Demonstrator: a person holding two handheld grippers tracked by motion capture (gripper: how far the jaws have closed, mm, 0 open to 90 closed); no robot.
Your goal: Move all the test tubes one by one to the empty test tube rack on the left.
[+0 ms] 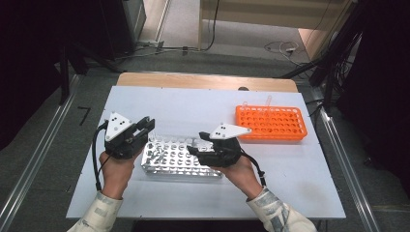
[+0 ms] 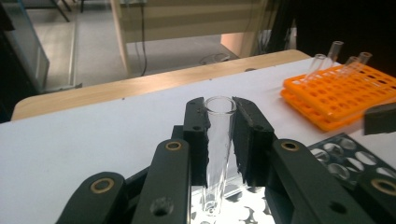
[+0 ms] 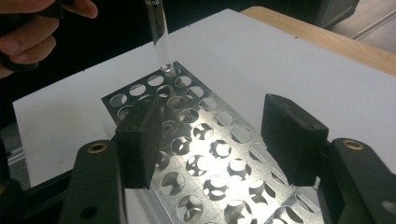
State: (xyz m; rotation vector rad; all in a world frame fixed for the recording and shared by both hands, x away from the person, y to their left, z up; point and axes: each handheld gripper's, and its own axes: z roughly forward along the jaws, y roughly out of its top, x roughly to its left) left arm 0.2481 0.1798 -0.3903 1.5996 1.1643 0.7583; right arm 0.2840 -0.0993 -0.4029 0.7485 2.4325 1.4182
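Two racks sit on the white desk. One is a shiny metal rack full of round holes, near the person. The other is an orange rack, farther back and to the right, well apart from the metal one.

There are two hand-held grippers, one in each hand. The left hand-held gripper holds one clear glass tube. Its two black pads press on the tube from both sides, just under the open rim. The tube stands almost upright. In the right gripper view its round bottom end hangs right over a hole at the far corner of the metal rack; I cannot tell if it touches the metal.

The right hand-held gripper hangs low over the metal rack with its jaws apart. Nothing is between them. The holes under it look empty.

In the left gripper view, four clear tubes stand tilted at the back of the orange rack. The high view lets me make out just two of them, so the count is not sure.
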